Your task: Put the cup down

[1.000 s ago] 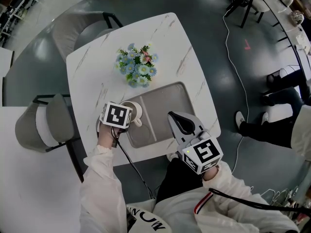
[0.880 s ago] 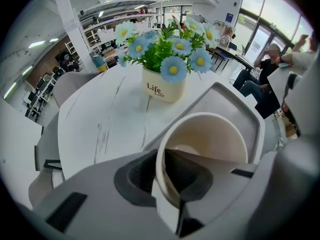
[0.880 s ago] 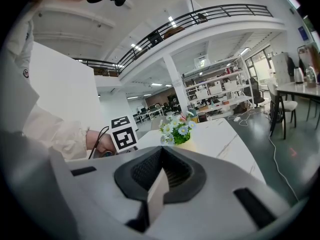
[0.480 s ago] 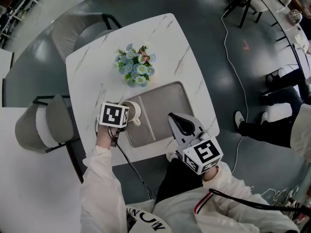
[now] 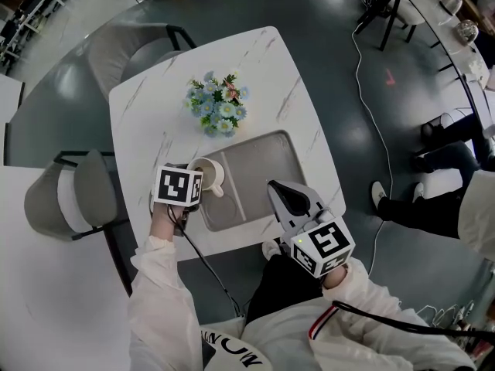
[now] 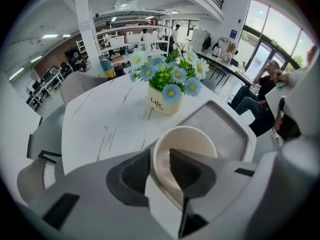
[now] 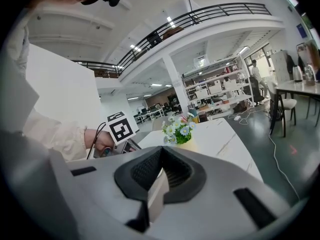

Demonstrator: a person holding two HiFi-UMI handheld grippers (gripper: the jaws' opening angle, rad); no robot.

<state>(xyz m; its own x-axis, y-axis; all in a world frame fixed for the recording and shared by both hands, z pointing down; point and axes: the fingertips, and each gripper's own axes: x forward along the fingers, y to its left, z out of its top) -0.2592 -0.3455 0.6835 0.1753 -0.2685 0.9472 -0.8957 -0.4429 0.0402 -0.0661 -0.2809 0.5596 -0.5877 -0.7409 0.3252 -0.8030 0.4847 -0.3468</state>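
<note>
A cream cup (image 5: 209, 175) with a small handle is at the left end of the grey tray (image 5: 267, 161), its base hidden, so I cannot tell if it rests there. My left gripper (image 5: 190, 182) is shut on the cup's rim; in the left gripper view one jaw sits inside the cup (image 6: 192, 146) and one outside its wall. My right gripper (image 5: 285, 193) hovers over the tray's near right corner, jaws shut with nothing between them. In the right gripper view the closed pads (image 7: 172, 171) meet.
A pot of blue and white flowers (image 5: 217, 103) stands on the white marble table (image 5: 294, 76) just beyond the tray. Grey chairs (image 5: 73, 195) stand at the table's left and far sides. A cable (image 5: 371, 91) trails on the floor at right, where a person's legs (image 5: 418, 199) show.
My left gripper and the cup have shifted slightly left and toward me, over the tray's left end. The right gripper has stayed put.
</note>
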